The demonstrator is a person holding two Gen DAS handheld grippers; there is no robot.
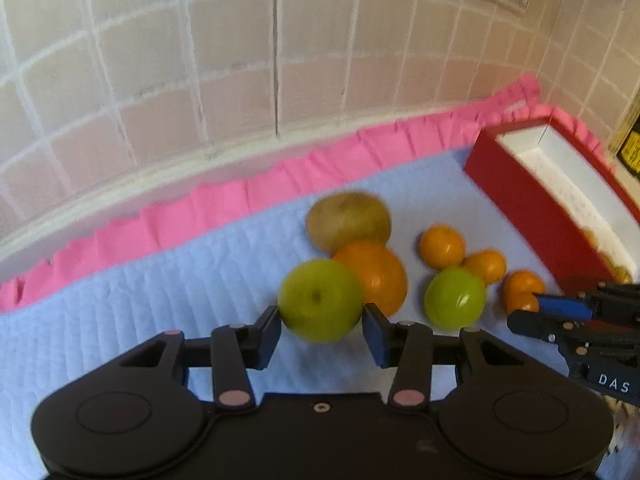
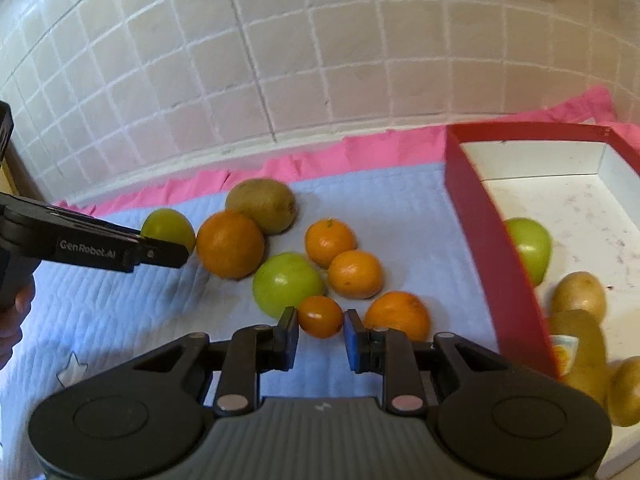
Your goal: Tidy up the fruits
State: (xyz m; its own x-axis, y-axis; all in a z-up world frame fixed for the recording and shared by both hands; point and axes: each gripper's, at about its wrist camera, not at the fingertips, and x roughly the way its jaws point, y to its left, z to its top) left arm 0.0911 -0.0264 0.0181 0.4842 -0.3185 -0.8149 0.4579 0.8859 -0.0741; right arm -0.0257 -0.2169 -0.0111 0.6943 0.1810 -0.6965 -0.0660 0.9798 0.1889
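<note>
The left gripper (image 1: 322, 320) clamps a green apple (image 1: 320, 300) across its widest part; firm, smooth and fairly heavy, it could slip. The right gripper (image 2: 321, 330) pinches a small, soft-skinned tangerine (image 2: 320, 316), the red box (image 2: 492, 240) to its right. "GenRobot.AI" marks one gripper, "DAS" the other.

Cloth (image 2: 120, 320) over surface, wall (image 2: 280, 60) behind. Box (image 2: 492, 240) at right, holding apple (image 2: 530, 246), potatoes (image 2: 580, 296) and kiwi (image 2: 580, 356). Left of box, on cloth: kiwi (image 2: 262, 205) rearmost, orange (image 2: 230, 244) before it, tangerines (image 2: 330, 242) between orange and box.
</note>
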